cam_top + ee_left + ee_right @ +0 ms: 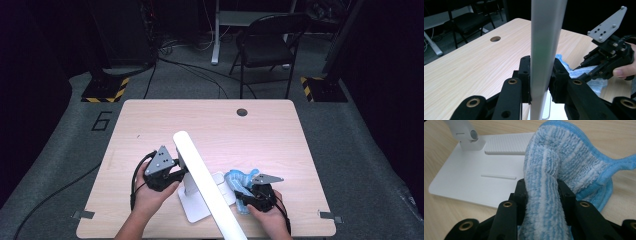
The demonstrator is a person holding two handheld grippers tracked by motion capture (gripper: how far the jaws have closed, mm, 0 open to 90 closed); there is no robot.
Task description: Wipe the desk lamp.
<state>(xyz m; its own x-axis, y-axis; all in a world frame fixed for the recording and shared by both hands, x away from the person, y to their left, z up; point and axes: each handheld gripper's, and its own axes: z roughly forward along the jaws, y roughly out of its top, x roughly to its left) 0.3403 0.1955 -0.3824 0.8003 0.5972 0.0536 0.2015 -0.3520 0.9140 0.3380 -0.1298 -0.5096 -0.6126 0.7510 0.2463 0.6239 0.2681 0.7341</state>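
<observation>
A white desk lamp stands on the table, its long light bar (205, 180) slanting from upper left toward the near edge. My left gripper (184, 172) is shut on the lamp's white arm (546, 37), the pads (525, 75) pressing both sides. The flat white base (469, 180) lies just right of it, with the arm's hinge (467, 135) at its far corner. My right gripper (544, 192) is shut on a blue-and-white striped cloth (564, 160), which drapes onto the base's right edge. From above, the cloth (240, 177) sits bunched ahead of the right gripper (241, 192).
The wooden table (150, 125) has a round cable hole (242, 112) near its far edge. A black folding chair (270, 45) stands on the floor beyond it. A black cable (135, 180) loops from the left gripper.
</observation>
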